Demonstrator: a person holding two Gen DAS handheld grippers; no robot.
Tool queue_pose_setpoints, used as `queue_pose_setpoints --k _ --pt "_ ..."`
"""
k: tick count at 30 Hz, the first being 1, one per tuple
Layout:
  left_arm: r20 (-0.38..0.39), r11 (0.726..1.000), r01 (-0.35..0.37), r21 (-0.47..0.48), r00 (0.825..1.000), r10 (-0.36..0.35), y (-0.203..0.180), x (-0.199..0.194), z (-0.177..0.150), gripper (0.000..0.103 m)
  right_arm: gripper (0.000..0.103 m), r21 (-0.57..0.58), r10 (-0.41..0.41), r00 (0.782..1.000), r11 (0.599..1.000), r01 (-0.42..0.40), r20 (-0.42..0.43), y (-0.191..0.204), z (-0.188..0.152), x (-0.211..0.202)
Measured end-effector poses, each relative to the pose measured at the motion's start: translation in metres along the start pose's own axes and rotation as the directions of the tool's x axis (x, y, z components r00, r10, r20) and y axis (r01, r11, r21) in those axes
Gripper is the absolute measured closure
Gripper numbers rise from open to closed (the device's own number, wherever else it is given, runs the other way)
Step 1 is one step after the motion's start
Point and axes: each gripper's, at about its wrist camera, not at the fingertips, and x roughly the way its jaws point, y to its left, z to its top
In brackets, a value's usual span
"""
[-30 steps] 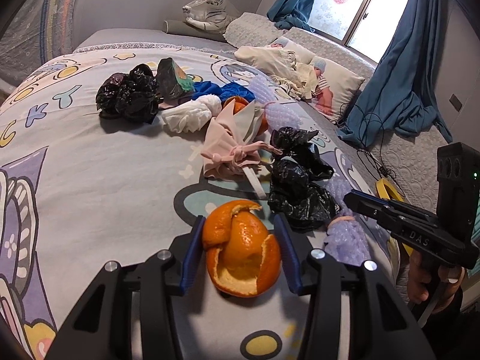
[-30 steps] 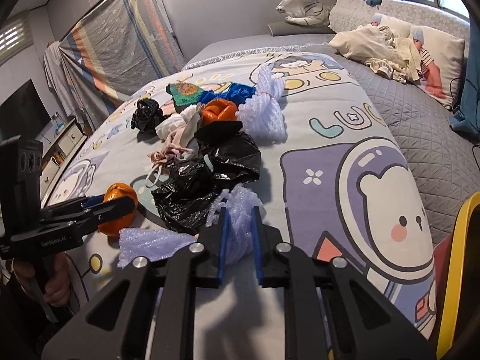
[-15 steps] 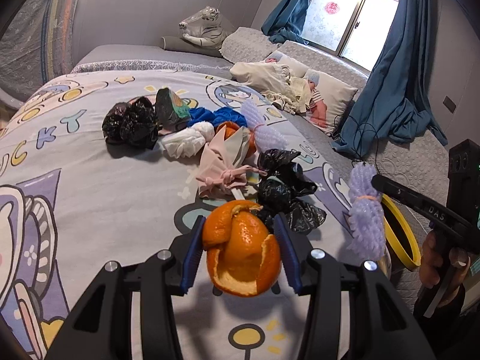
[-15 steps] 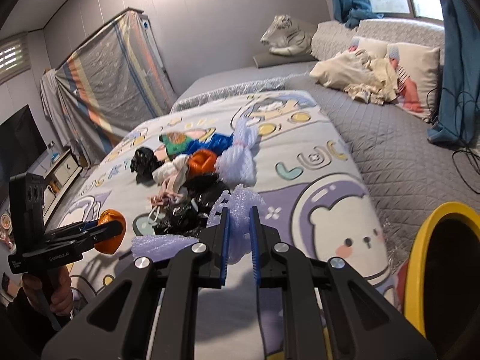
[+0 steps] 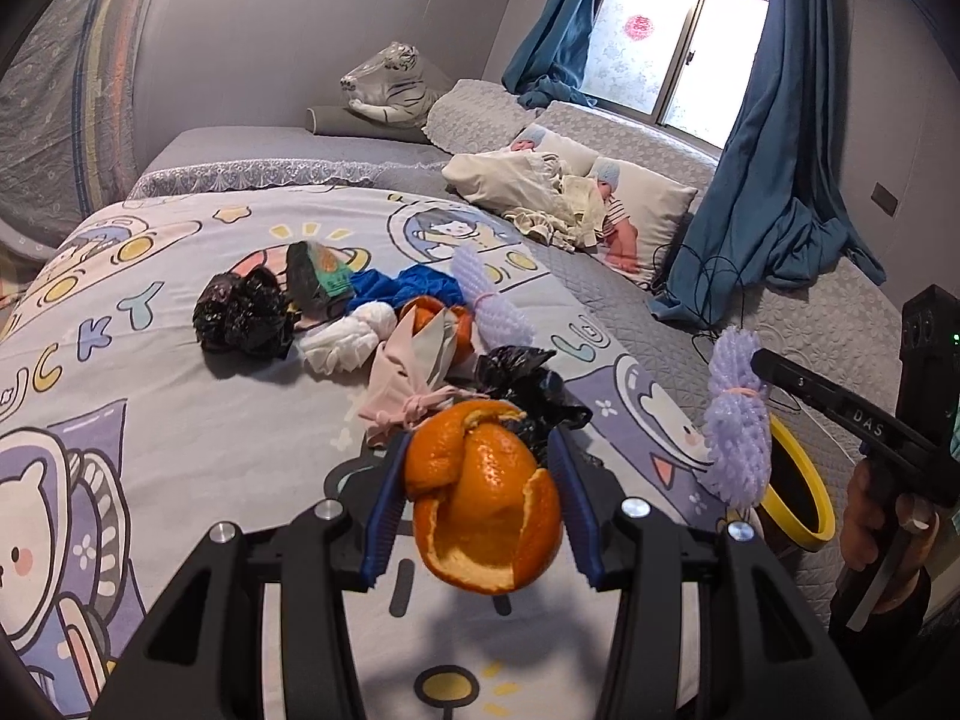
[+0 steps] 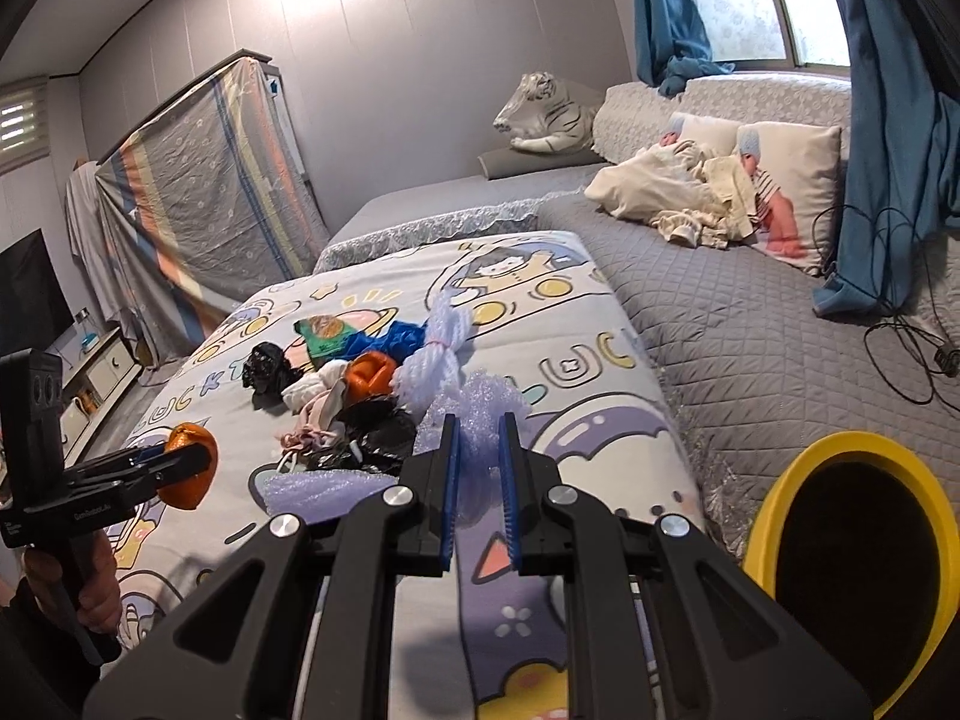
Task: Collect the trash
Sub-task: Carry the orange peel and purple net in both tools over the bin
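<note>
Orange peel, curled and hollow point(image 5: 486, 504), stays pinched in my left gripper point(image 5: 477, 516) while my right gripper point(image 6: 478, 480), clamping the lilac foam net point(image 6: 480, 414), has lifted off the cartoon bedspread point(image 6: 588, 438) toward the yellow-rimmed bin point(image 6: 780, 480) at four o'clock.

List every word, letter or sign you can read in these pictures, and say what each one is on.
"DAS": on the side of the right gripper, seen from the left wrist.
"LUCKY", partly covered: big letters on the cartoon blanket.
"LUC": letters on the blanket's other edge, right wrist view.
Small print on the left gripper: too blurred to read.
Red round sign on the window: not readable.
</note>
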Motion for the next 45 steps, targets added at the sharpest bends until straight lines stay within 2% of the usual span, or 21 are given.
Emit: queue_pose_setpoints --k 24,40,45 --pt "-0.019 0.980 0.135 0.147 0.991 -0.134 -0.090 0.032 0.036 0.059 0.091 0.083 -0.139 0.988 0.988 0.132 0.074 -0.063 0.014 -0.034" --pt "-0.064 0.934 0.249 0.256 0.969 -0.240 -0.166 0.061 0.050 0.059 0.091 0.189 -0.278 0.953 0.949 0.252 0.124 -0.123 0.013 -0.070" --pt "-0.084 0.918 0.288 0.273 0.958 -0.275 -0.190 0.072 0.052 0.059 0.091 0.211 -0.347 0.928 0.925 0.314 0.138 -0.140 0.010 -0.082"
